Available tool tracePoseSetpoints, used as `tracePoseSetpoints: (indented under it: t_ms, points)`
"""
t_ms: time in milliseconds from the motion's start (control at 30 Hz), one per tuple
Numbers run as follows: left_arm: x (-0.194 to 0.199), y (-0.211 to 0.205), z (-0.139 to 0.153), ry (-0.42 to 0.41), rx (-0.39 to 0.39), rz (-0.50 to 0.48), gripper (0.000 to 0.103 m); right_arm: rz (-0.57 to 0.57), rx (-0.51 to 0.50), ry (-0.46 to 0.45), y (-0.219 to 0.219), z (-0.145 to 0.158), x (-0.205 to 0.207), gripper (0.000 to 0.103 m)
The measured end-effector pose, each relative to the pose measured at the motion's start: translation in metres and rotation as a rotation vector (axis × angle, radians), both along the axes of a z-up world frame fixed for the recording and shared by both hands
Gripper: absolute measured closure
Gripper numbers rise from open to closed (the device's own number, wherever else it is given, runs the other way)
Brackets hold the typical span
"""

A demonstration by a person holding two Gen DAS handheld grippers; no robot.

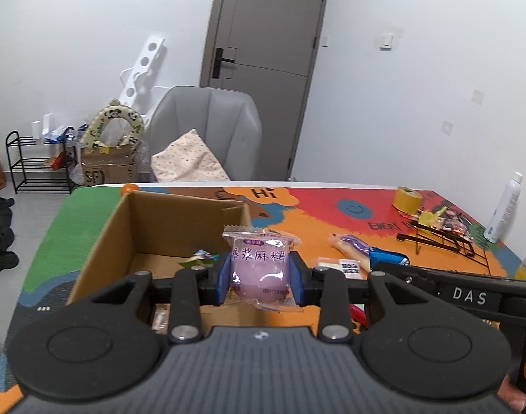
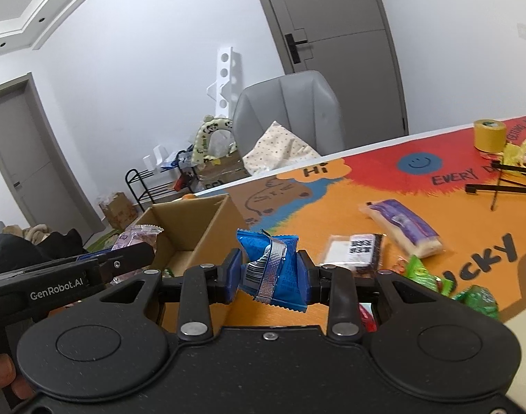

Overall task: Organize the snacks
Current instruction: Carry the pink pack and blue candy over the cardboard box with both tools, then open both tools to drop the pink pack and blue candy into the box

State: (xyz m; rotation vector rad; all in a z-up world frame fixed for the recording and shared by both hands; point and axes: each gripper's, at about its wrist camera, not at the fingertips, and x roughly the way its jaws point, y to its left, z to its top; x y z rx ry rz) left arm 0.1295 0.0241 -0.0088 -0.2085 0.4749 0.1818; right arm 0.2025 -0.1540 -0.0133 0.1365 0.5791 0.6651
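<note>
Left wrist view: cardboard box (image 1: 152, 227) on table (image 1: 332, 220) at left, left tool (image 1: 261, 277) clamped on pink mochi packet (image 1: 261, 269) raised over box's near edge; right wrist view: right tool (image 2: 270, 272) clamped on blue wrapper snack (image 2: 273, 265), loose snacks (image 2: 404, 226) on table at right.

A lived-in home room: a grey armchair (image 1: 207, 127) with a pillow (image 1: 187, 158), a shoe rack (image 1: 35, 162), and a door (image 1: 263, 69).

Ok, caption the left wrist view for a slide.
Left gripper clamps a purple wrapped mochi snack above the open brown cardboard box.
</note>
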Motion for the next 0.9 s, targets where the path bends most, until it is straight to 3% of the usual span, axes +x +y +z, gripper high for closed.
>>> tracePoseSetpoints:
  t_ms: [900]
  points:
    - [-0.009, 0.085, -0.016, -0.001, -0.089, 0.095, 0.07, 0.105, -0.077, -0.026, 0.098, 0.009, -0.004, 0.071]
